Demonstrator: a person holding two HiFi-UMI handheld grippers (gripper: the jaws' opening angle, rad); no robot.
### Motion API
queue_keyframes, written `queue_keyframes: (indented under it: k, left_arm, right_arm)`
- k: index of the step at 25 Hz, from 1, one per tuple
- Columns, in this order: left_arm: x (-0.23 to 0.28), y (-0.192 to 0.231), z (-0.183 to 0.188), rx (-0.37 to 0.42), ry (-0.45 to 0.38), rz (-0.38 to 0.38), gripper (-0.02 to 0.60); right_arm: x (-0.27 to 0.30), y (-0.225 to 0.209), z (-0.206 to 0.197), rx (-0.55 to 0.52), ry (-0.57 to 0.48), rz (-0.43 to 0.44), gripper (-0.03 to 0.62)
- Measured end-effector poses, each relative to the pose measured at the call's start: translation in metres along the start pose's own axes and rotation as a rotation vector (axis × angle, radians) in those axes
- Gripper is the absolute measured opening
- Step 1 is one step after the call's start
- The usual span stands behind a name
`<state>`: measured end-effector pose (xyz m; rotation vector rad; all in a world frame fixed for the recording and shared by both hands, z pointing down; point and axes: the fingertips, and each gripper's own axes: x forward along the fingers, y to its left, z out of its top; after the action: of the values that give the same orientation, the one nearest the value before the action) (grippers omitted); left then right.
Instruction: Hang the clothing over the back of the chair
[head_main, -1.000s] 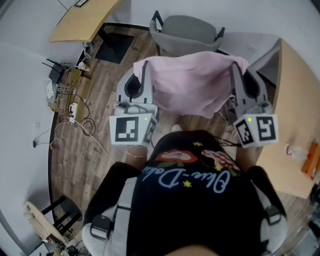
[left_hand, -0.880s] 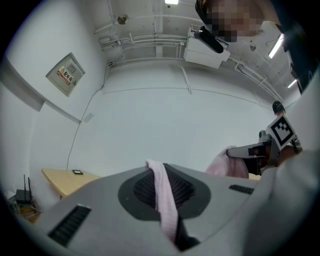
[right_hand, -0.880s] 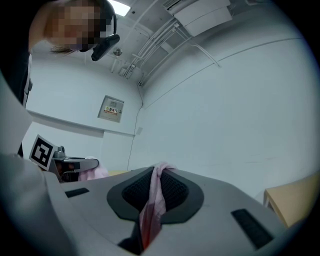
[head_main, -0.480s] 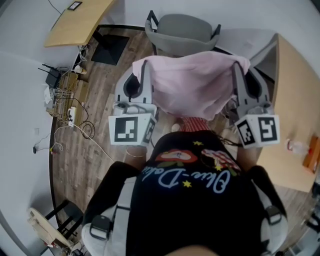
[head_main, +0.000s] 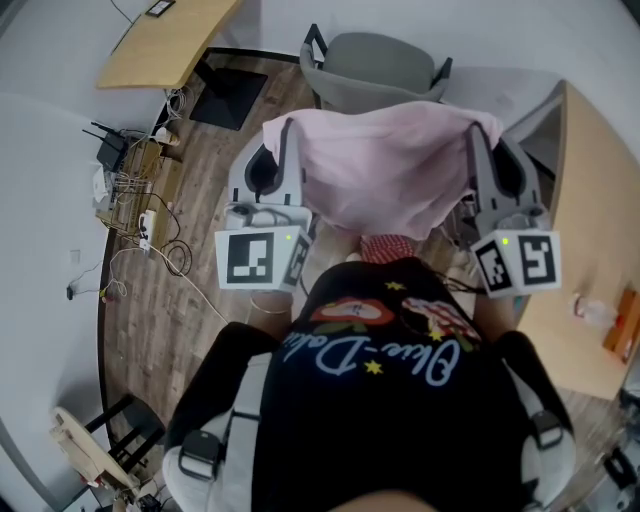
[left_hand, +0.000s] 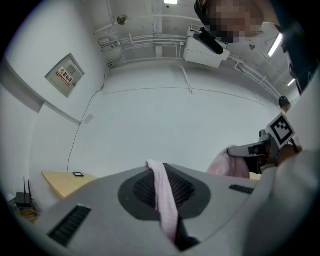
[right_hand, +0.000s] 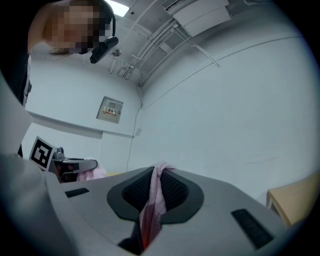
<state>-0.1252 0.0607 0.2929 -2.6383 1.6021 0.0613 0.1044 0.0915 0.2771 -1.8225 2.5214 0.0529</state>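
A pink garment (head_main: 385, 165) hangs spread between my two grippers in the head view, held up level in front of the person. My left gripper (head_main: 283, 133) is shut on its left top corner; a strip of pink cloth (left_hand: 165, 197) runs between the pads in the left gripper view. My right gripper (head_main: 478, 133) is shut on the right top corner, where bunched pink cloth (right_hand: 154, 197) sits between the pads. The grey chair (head_main: 372, 68) stands just beyond the garment, its back towards me and partly hidden by the cloth.
A wooden desk (head_main: 590, 230) lies to the right, a curved wooden table (head_main: 165, 42) at the far left. Cables and a router (head_main: 125, 165) clutter the floor on the left. A small stool (head_main: 95, 450) stands at the lower left. White wall fills both gripper views.
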Motion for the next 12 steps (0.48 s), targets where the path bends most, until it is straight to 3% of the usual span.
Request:
queue_keyframes:
  k: [12]
  left_arm:
    - [0.016, 0.025, -0.001, -0.004, -0.009, 0.047, 0.008]
  right_arm:
    - [0.037, 0.000, -0.001, 0.017, -0.002, 0.037, 0.032]
